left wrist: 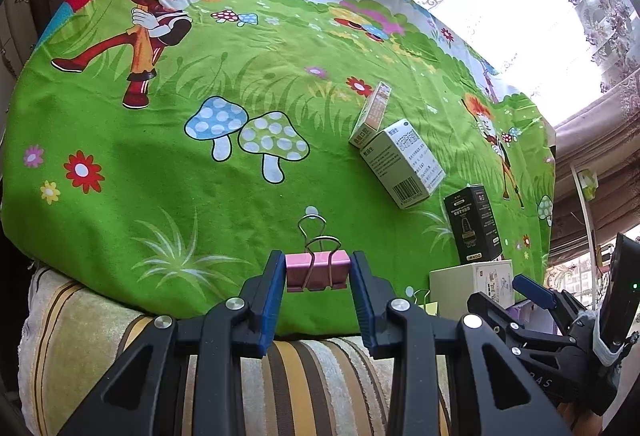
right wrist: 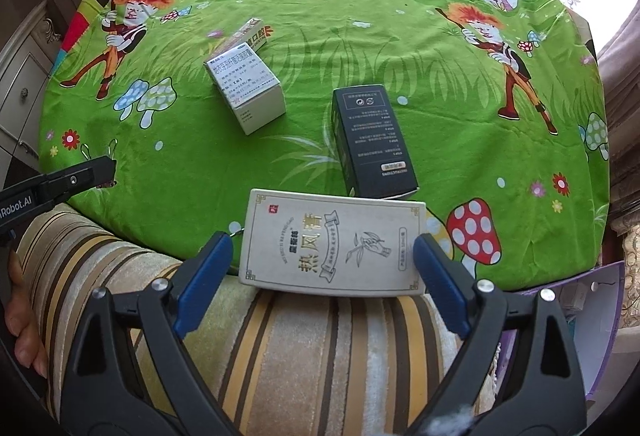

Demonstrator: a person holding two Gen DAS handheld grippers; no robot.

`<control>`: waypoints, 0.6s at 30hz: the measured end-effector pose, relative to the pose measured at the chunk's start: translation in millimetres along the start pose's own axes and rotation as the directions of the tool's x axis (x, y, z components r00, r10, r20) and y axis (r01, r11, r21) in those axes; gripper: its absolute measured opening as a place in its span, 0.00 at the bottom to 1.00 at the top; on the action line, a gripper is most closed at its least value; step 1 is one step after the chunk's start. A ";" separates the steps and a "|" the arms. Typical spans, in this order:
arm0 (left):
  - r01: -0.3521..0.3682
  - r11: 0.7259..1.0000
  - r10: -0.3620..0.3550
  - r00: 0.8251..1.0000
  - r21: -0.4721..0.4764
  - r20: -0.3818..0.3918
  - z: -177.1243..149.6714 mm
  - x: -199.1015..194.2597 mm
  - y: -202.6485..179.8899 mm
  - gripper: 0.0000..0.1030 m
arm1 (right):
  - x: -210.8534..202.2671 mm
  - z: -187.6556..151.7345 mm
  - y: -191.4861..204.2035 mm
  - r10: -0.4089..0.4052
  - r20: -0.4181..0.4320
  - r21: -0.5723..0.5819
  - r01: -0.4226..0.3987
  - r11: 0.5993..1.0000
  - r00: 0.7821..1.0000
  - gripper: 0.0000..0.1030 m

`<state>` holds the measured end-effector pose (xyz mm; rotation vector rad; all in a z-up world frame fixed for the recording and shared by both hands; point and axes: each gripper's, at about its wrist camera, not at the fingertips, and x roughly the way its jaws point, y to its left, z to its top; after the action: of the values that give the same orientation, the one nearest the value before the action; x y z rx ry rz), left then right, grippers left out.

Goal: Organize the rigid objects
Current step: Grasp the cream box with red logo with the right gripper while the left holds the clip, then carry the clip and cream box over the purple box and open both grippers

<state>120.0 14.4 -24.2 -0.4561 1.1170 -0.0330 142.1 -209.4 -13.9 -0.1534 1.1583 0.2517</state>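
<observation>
My left gripper (left wrist: 318, 276) clamps the small pink metal binder clip (left wrist: 317, 271), while my right gripper (right wrist: 323, 268) stands released around the light, stiff cream cardboard box (right wrist: 334, 242), best squeezed across its short sides.

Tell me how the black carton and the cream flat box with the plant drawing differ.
The black carton is dark with small white print; the cream flat box is pale with large characters and a plant drawing. The black carton lies clear of the right gripper, while the cream flat box sits between its open jaws, pads not pressing. The cream flat box looks broader and thinner. Both are rigid cartons on the green cartoon cloth.
</observation>
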 end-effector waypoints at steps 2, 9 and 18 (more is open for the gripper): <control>0.005 1.000 -0.005 1.000 -0.003 -0.004 -0.4 1.5 0.6 0.33 | 1.5 1.5 -0.7 -0.011 0.000 0.003 0.011 1.000 1.000 0.91; 0.010 1.000 -0.010 1.000 0.003 -0.013 -1.8 5.1 -0.4 0.33 | 4.7 2.9 -0.7 -0.035 0.000 -0.003 0.035 0.999 0.999 0.94; 0.018 0.999 -0.018 1.000 0.028 -0.018 -3.6 7.9 -6.5 0.33 | 13.5 2.5 -9.4 -0.028 -0.001 0.036 0.028 0.999 1.000 0.97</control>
<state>121.7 5.3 -29.9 -0.4412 1.1281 -0.0687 152.0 -216.2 -25.4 -0.1376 1.1602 0.2057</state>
